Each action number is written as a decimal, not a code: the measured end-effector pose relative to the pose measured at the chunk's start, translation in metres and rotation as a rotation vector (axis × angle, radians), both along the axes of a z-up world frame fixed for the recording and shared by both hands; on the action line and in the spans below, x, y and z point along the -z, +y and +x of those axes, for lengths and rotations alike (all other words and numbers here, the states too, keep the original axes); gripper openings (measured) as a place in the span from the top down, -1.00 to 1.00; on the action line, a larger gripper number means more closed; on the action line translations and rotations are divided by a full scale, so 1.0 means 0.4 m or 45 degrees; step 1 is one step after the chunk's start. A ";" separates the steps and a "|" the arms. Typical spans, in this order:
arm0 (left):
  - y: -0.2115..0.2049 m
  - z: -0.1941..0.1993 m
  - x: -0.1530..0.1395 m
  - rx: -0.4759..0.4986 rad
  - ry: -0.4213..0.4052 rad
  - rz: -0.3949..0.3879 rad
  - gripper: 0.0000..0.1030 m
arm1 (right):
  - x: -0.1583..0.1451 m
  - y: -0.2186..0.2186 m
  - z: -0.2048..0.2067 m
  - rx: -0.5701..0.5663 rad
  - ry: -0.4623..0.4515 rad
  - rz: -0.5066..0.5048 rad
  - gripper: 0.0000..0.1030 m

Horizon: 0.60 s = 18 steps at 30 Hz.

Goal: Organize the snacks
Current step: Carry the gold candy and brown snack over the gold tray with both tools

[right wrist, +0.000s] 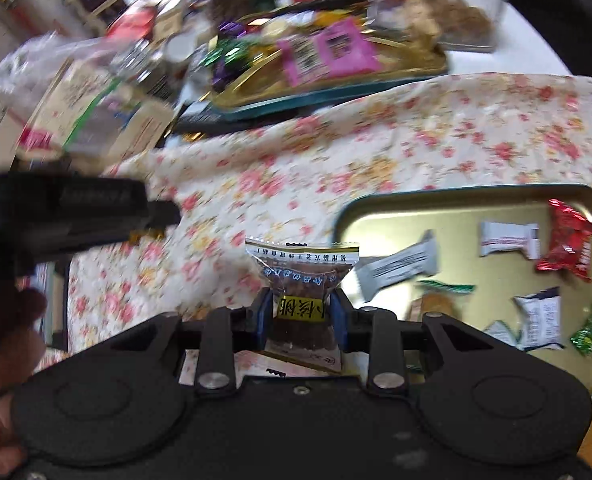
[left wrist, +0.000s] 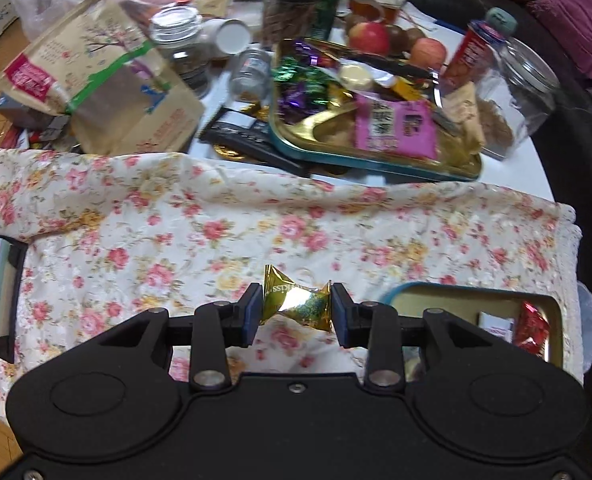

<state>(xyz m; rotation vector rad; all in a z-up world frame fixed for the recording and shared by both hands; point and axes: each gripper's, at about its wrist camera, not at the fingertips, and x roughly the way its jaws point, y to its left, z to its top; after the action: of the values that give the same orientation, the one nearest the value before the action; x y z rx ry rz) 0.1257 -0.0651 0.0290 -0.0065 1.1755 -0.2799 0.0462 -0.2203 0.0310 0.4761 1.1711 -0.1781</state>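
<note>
The gold candy (left wrist: 296,300) is pinched by its twisted ends in the left gripper (left wrist: 296,310), hanging above the floral cloth (left wrist: 216,220), just left of the near tin (left wrist: 471,292). The brown packet (right wrist: 301,300) is clamped at its middle in the right gripper (right wrist: 301,314), likewise over the cloth (right wrist: 375,140), beside the near tin (right wrist: 455,216), which already holds several wrapped sweets, a red one (right wrist: 567,244) among them. The step looks like carrying both to that tin. To do it well, I would bring each over a bare patch of the tin, lower close before letting go, and take turns so the grippers do not collide. The far tin (left wrist: 375,160) remains heaped.
</note>
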 end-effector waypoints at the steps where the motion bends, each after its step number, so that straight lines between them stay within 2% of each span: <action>1: -0.016 -0.007 0.000 0.017 0.001 -0.002 0.13 | -0.005 -0.032 -0.007 0.048 -0.007 0.001 0.37; 6: -0.090 -0.040 0.008 0.126 0.003 -0.002 0.13 | -0.037 -0.193 -0.054 0.282 -0.063 -0.022 0.37; 10: -0.142 -0.070 0.021 0.220 0.014 0.014 0.13 | -0.054 -0.287 -0.092 0.416 -0.099 -0.038 0.37; 13: -0.171 -0.095 0.034 0.293 0.055 -0.005 0.13 | -0.061 -0.348 -0.117 0.500 -0.113 -0.033 0.36; 18: -0.206 -0.135 0.045 0.390 0.101 -0.035 0.13 | -0.069 -0.395 -0.134 0.564 -0.139 0.000 0.36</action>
<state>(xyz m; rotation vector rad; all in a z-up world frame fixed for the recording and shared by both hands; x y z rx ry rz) 0.0716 -0.1474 0.0108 0.1410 1.2506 -0.5700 -0.0074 -0.3782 0.0585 0.7327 0.9468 -0.5274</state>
